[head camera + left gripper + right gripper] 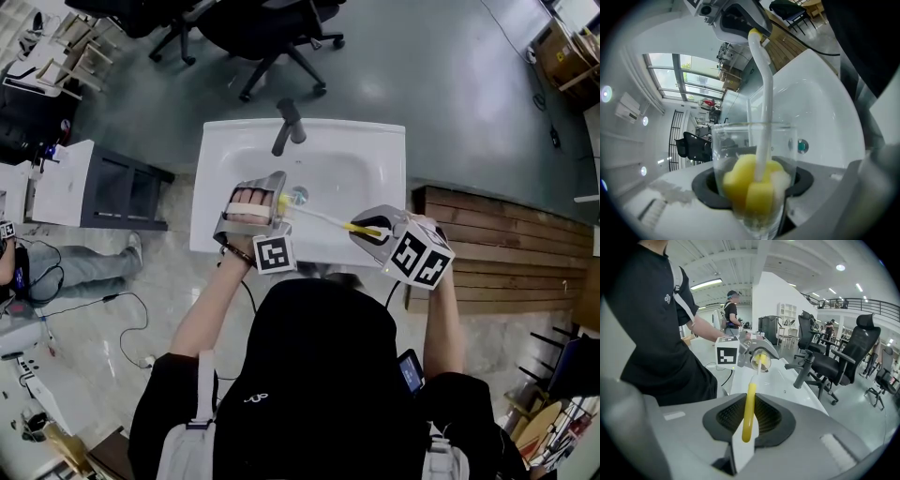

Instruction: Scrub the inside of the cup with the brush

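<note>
A clear glass cup (752, 178) sits between the jaws of my left gripper (752, 187), which is shut on it over the white sink (375, 159). The brush's yellow and white sponge head (754, 183) is down inside the cup, its white stem (764, 103) rising out of the rim. My right gripper (749, 420) is shut on the brush's yellow handle (749, 411). From the right gripper view the cup (760, 360) faces me mouth-on, held by the left gripper (752, 352). In the head view the brush (323, 220) spans from the left gripper (281, 202) to the right gripper (370, 230).
The sink's dark faucet (286, 127) stands at the back of the basin, and a teal drain (801, 146) shows in its wall. Office chairs (272, 37) stand beyond the sink. A wooden bench (506, 244) lies to the right, a white table (61, 183) to the left.
</note>
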